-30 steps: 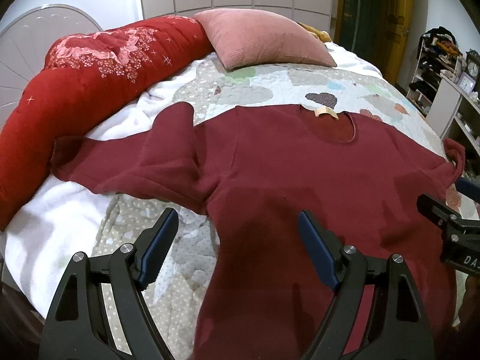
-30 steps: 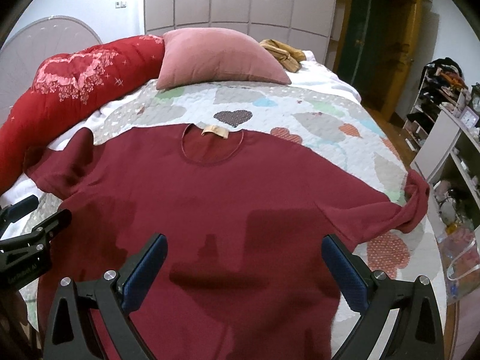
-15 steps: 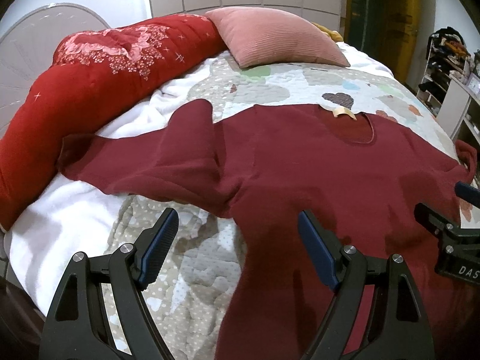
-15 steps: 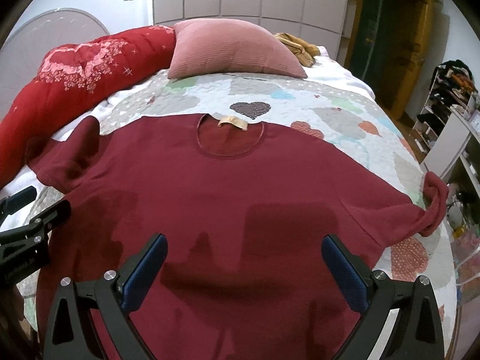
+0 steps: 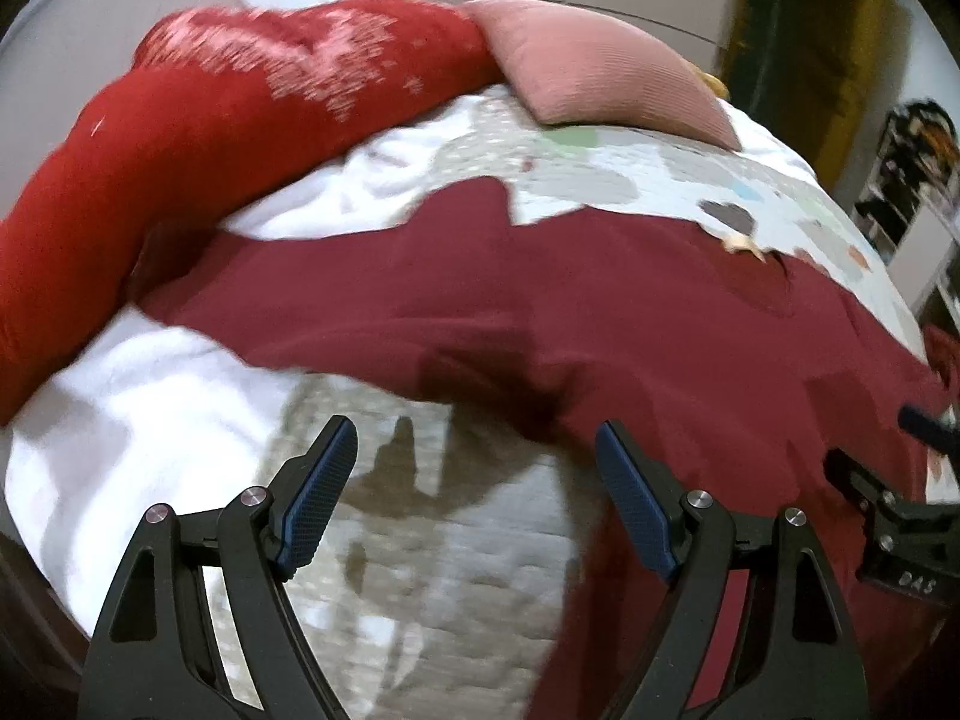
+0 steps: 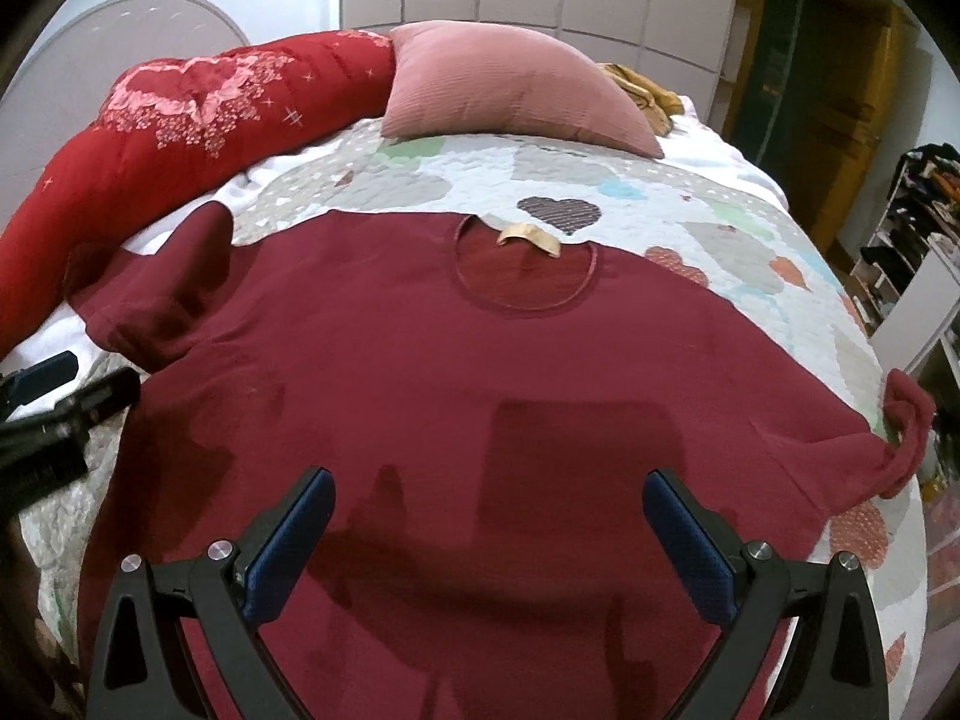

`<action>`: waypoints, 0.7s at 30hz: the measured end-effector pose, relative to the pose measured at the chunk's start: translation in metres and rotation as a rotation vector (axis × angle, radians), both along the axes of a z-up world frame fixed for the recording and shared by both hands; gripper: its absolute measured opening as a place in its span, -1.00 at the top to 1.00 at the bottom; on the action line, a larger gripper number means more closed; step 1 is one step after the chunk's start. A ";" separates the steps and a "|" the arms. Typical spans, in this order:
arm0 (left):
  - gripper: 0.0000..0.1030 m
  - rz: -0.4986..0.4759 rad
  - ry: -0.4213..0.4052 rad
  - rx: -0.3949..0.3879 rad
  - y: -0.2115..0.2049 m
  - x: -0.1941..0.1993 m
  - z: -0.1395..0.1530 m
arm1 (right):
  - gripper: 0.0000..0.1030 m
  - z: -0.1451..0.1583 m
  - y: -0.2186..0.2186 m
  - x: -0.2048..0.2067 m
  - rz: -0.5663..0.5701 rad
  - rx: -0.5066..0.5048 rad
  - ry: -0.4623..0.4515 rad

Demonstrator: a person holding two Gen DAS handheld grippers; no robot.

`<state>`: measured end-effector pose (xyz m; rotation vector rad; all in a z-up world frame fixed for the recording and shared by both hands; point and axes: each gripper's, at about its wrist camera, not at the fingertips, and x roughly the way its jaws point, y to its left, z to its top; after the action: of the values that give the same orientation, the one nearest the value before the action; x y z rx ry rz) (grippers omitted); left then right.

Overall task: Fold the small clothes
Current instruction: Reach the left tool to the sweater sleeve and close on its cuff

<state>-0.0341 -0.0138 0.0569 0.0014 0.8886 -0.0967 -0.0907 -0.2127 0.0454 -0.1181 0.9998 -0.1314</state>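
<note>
A dark red long-sleeved top [image 6: 480, 372] lies flat on the bed, neck hole and tan label [image 6: 531, 237] at the far side. Its left sleeve [image 5: 336, 300] stretches left over the white sheet; its right sleeve end [image 6: 906, 426] is bunched at the bed's right edge. My left gripper [image 5: 474, 462] is open and empty, above the quilt just below the left sleeve and armpit. My right gripper [image 6: 486, 510] is open and empty above the top's lower body. Each gripper shows at the edge of the other's view.
A long red bolster [image 6: 180, 120] runs along the bed's left side, and a pink pillow [image 6: 516, 90] lies at the head. The heart-patterned quilt [image 6: 690, 210] covers the bed. Shelves [image 6: 912, 228] stand right of the bed.
My left gripper has swung left and forward toward the left sleeve; its view is blurred by motion. My right gripper has moved slightly closer to the top. Both stayed open.
</note>
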 end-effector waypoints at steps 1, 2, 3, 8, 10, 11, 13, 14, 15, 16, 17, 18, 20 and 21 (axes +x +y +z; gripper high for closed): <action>-0.59 0.024 0.004 -0.004 0.010 0.003 0.000 | -0.98 -0.001 0.001 0.001 0.005 0.002 0.000; -0.59 0.049 0.006 -0.007 0.020 0.006 0.000 | -0.98 -0.001 0.003 0.001 0.010 0.004 -0.002; -0.59 0.076 0.009 -0.012 0.032 0.009 0.000 | -0.98 -0.001 0.005 0.002 0.017 0.008 -0.007; -0.59 0.227 0.021 -0.083 0.092 0.023 -0.002 | -0.98 0.003 0.017 0.008 0.048 0.020 -0.028; -0.59 0.296 0.042 -0.159 0.118 0.030 -0.007 | -0.98 0.001 0.022 0.010 0.060 0.019 -0.024; -0.59 0.330 0.047 -0.203 0.131 0.034 -0.009 | -0.98 0.000 0.023 0.012 0.065 0.020 -0.019; -0.59 0.401 0.039 -0.286 0.155 0.042 -0.014 | -0.98 -0.004 0.026 0.013 0.075 0.026 -0.008; -0.59 0.431 0.038 -0.320 0.165 0.046 -0.016 | -0.98 -0.005 0.027 0.013 0.078 0.029 -0.005; -0.59 0.449 0.040 -0.343 0.171 0.050 -0.017 | -0.98 -0.006 0.028 0.013 0.083 0.033 -0.003; -0.59 0.463 0.043 -0.365 0.176 0.055 -0.019 | -0.98 -0.006 0.028 0.013 0.086 0.035 -0.002; -0.59 0.477 0.051 -0.382 0.180 0.062 -0.020 | -0.98 -0.007 0.029 0.014 0.089 0.037 -0.002; -0.59 0.487 0.056 -0.395 0.183 0.069 -0.022 | -0.98 -0.007 0.029 0.015 0.090 0.038 -0.001; -0.59 0.490 0.068 -0.405 0.185 0.080 -0.027 | -0.98 -0.009 0.030 0.017 0.093 0.040 0.002; -0.59 0.491 0.079 -0.407 0.185 0.085 -0.030 | -0.98 -0.010 0.030 0.018 0.095 0.040 0.004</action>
<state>0.0513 0.1716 0.0265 -0.6003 0.9126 0.1840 -0.0732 -0.1823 0.0356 -0.1289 0.9984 -0.0243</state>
